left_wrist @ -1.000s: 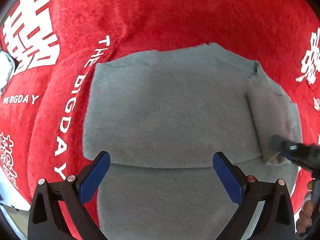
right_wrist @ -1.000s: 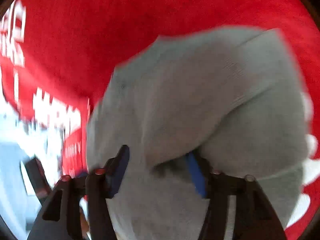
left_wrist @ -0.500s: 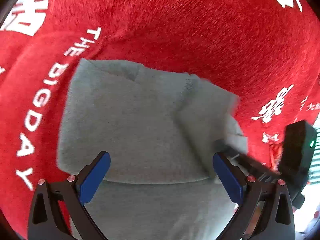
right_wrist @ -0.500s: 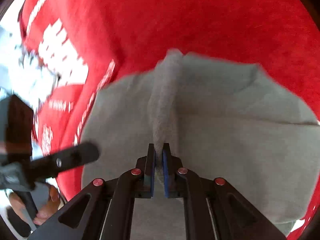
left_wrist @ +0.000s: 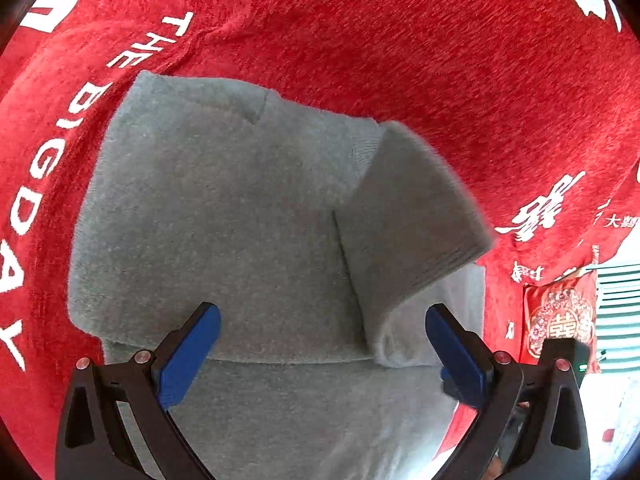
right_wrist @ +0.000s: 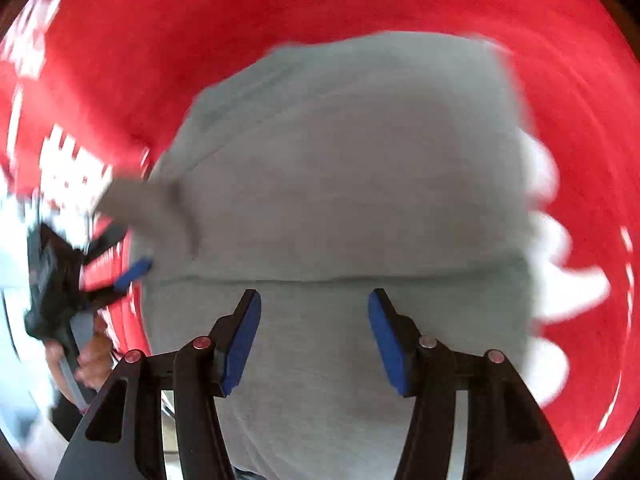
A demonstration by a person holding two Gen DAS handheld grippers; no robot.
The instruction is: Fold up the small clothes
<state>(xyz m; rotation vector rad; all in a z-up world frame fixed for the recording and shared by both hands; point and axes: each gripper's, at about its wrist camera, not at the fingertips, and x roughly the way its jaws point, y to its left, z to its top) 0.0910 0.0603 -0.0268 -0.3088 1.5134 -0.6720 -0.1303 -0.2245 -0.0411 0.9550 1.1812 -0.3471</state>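
I read the small grey fleece garment (left_wrist: 224,216) as partly folded on the red printed cloth (left_wrist: 400,40): bottom doubled up, one sleeve (left_wrist: 408,216) turned in (not flat). Left gripper (left_wrist: 320,354) jaws stand apart, empty; right gripper (right_wrist: 314,340) jaws are opening, nothing between. Remaining: flatten, final fold.

The left gripper (left_wrist: 322,354) points steeply downward, its two black arms rising from the 7 and 5 o'clock corners of its own view, blue pads spread wide with nothing pinched between them. From the right wrist view the same tool shows blurred at 9 o'clock, one blue pad (right_wrist: 134,272) sticking out toward the centre, and below it, near 8 o'clock, a hand (right_wrist: 94,360) wrapped round the handle. The right gripper (right_wrist: 314,338) also tilts steeply down, arms entering from 7 and 5 o'clock. Its jaws are opening, the blue pads apart and gripping nothing.
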